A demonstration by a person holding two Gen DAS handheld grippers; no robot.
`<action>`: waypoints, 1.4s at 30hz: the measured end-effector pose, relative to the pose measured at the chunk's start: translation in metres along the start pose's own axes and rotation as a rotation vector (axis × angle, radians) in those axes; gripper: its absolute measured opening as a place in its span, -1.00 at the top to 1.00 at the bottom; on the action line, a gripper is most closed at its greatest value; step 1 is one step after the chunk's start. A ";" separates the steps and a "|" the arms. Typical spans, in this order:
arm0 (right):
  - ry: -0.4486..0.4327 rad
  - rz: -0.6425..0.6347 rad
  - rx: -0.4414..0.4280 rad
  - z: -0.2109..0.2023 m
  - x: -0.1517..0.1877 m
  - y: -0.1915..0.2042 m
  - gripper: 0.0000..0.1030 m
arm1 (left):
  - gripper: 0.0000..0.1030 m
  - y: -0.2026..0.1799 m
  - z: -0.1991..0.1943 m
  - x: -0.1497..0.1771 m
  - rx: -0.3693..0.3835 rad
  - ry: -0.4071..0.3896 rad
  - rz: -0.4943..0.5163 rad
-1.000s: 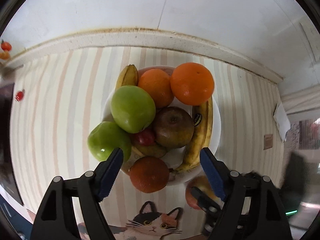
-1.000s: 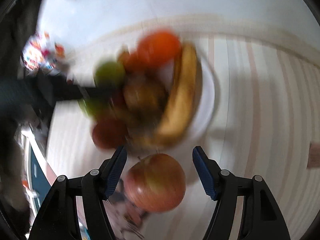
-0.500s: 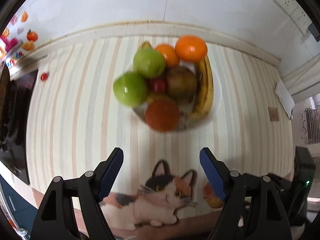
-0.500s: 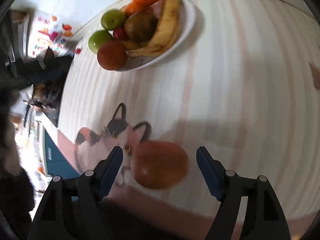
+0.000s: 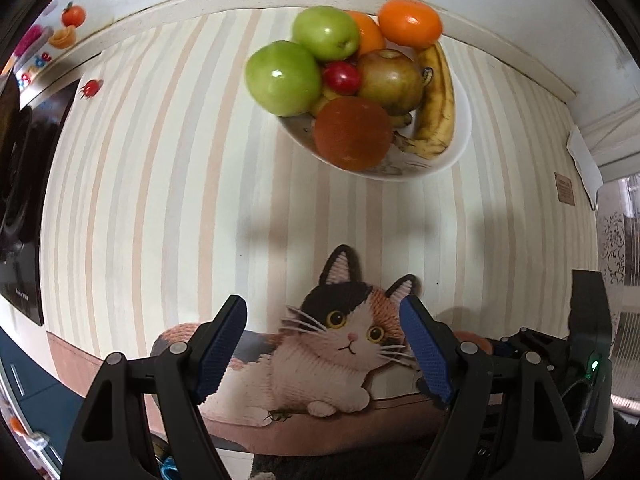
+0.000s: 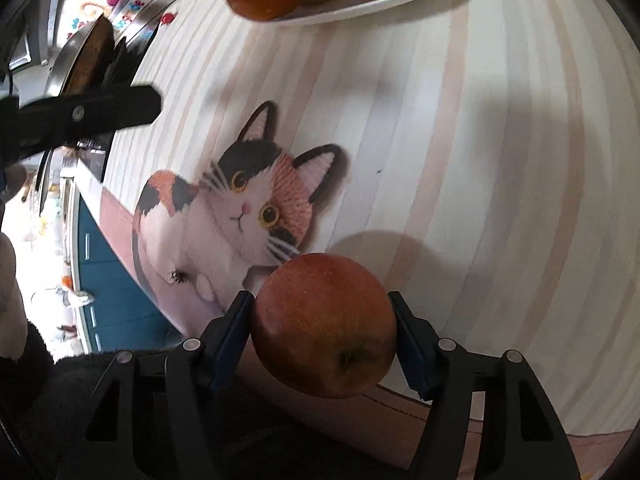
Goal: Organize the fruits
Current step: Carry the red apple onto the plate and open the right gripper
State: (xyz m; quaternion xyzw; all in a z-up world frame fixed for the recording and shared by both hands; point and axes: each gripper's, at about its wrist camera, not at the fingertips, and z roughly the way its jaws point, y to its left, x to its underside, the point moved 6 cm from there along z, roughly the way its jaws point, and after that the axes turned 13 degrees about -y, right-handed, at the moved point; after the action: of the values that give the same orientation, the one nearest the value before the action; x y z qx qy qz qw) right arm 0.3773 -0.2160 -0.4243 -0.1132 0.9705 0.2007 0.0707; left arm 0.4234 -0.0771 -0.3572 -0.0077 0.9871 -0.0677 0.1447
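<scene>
The fingers of the right gripper are clamped on a red apple, one blue pad on each side at its widest part, and hold it just above the near edge of the striped bench, right of the printed cat. The left gripper hovers over the same cat with its fingers spread wide and nothing between them. Far across the bench sits the white bowl, piled with green apples, oranges, bananas and a brownish apple.

The red apple looks firm and fairly heavy for its size, with smooth, waxy skin that could slip. Its round shape probably favours exactly this hold across the middle, with moderate pressure to avoid bruising.
</scene>
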 end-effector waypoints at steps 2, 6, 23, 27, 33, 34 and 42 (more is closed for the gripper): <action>-0.028 0.021 0.004 -0.004 -0.011 -0.003 -0.33 | -0.51 0.002 -0.003 -0.004 -0.003 -0.015 -0.008; -0.149 0.078 0.000 -0.031 -0.053 -0.013 -0.33 | -0.86 0.004 -0.009 -0.020 -0.035 -0.081 0.007; -0.308 0.160 -0.030 -0.024 -0.202 0.000 -0.33 | -0.88 0.031 0.012 -0.081 -0.165 -0.224 0.013; -0.308 0.198 -0.044 -0.016 -0.200 -0.006 -0.34 | -0.88 0.026 0.021 -0.078 -0.156 -0.199 0.015; -0.305 0.211 -0.053 -0.018 -0.199 -0.012 -0.35 | -0.88 0.016 0.035 -0.076 -0.149 -0.172 0.025; -0.303 0.212 -0.052 -0.017 -0.199 -0.012 -0.35 | -0.88 0.014 0.036 -0.076 -0.149 -0.174 0.023; -0.310 0.243 -0.055 -0.024 -0.201 -0.017 -0.45 | -0.88 0.007 0.035 -0.079 -0.143 -0.172 0.015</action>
State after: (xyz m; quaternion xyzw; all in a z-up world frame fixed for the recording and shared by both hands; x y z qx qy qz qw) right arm 0.5729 -0.2027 -0.3721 0.0352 0.9486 0.2494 0.1915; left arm 0.5094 -0.0724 -0.3686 -0.0164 0.9734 0.0050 0.2286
